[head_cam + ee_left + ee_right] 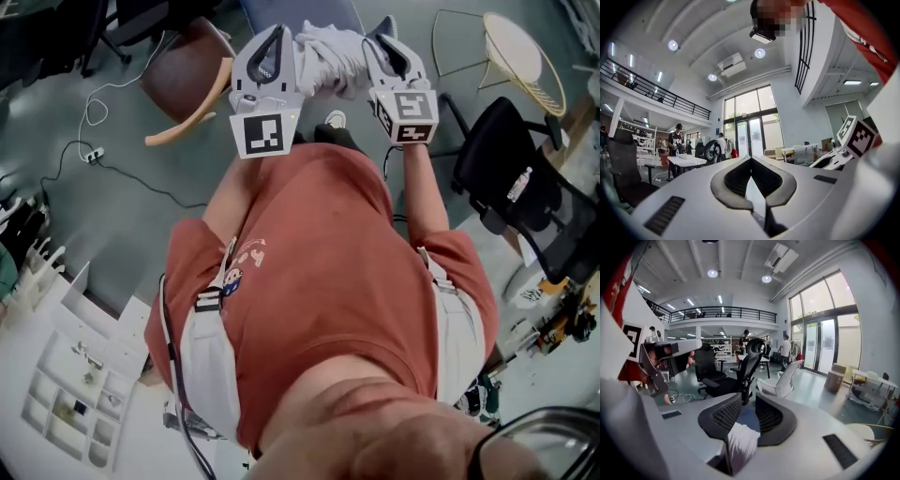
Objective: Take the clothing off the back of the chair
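The white clothing (330, 54) is bunched up in front of the person's chest, stretched between both grippers. My left gripper (279, 34) is at its left end; in the left gripper view the left gripper (751, 163) has its jaws together at the tips, with a pale strip of clothing (755, 196) pinched between the pads. My right gripper (377, 43) is at its right end. In the right gripper view the right gripper (748, 397) shows a narrow gap between its jaws, and a fold of the clothing (740, 442) lies in that gap near the base.
A brown chair (187, 70) with a curved wooden arm stands at the upper left, near a floor cable and power strip (92, 155). A black office chair (511, 173) and a round wire table (525, 52) are at the right. Black office chairs (740, 371) and a white one (782, 380) stand ahead.
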